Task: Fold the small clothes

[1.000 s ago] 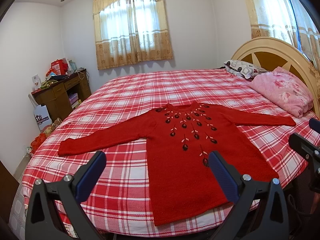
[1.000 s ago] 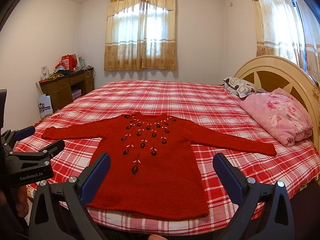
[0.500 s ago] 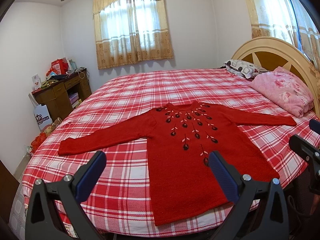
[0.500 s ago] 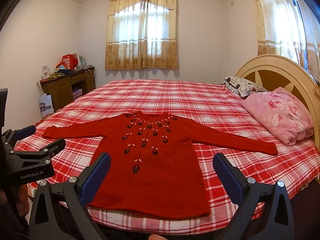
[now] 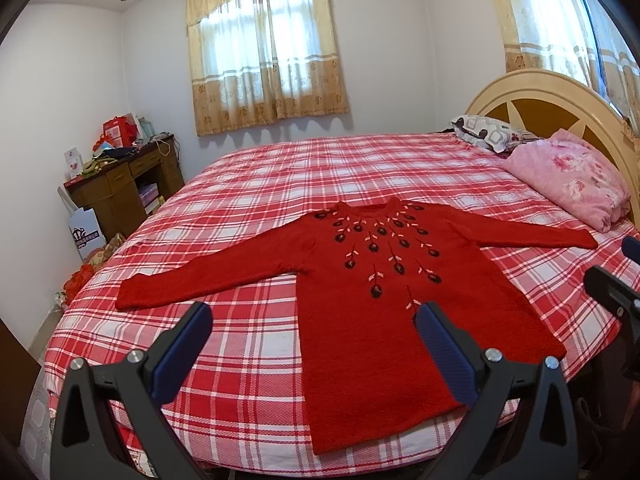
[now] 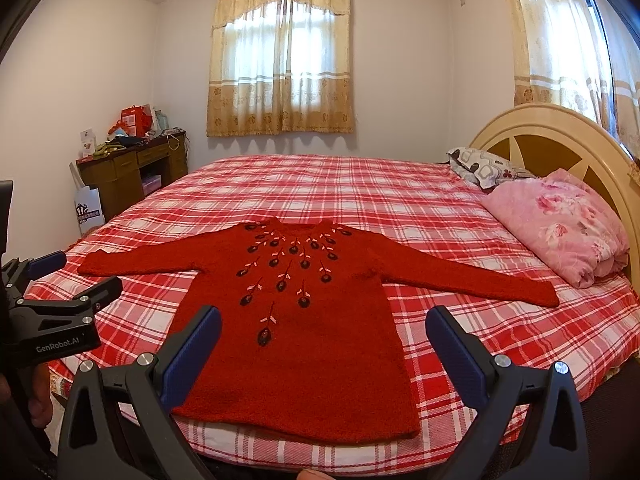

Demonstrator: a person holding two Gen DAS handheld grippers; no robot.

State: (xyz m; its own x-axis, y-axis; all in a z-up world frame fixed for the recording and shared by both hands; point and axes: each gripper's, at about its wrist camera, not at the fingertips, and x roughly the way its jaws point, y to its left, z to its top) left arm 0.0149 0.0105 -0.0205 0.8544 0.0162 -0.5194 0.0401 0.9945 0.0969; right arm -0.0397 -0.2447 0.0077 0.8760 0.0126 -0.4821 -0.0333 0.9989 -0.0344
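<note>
A small red knitted sweater [image 5: 376, 320] [image 6: 296, 344] with dark embroidered flowers lies flat, face up, on the red-and-white checked bed [image 5: 360, 176] [image 6: 344, 192]. Both sleeves are spread out sideways and its hem is near the bed's front edge. My left gripper [image 5: 314, 346] hovers open above the hem's left side, holding nothing. My right gripper [image 6: 322, 354] hovers open above the lower body of the sweater, also with nothing in it. The left gripper [image 6: 60, 276] shows at the left edge of the right wrist view; the right gripper [image 5: 616, 280] shows at the right edge of the left wrist view.
A pink floral pillow [image 5: 572, 176] [image 6: 560, 220] and a patterned pillow [image 5: 488, 134] lie by the cream headboard [image 6: 560, 136] on the right. A cluttered wooden desk [image 5: 120, 184] [image 6: 136, 168] stands far left. Curtained windows are behind.
Both grippers have crept slightly forward and lower toward the sweater; the sweater has not moved and both grippers stay open.
</note>
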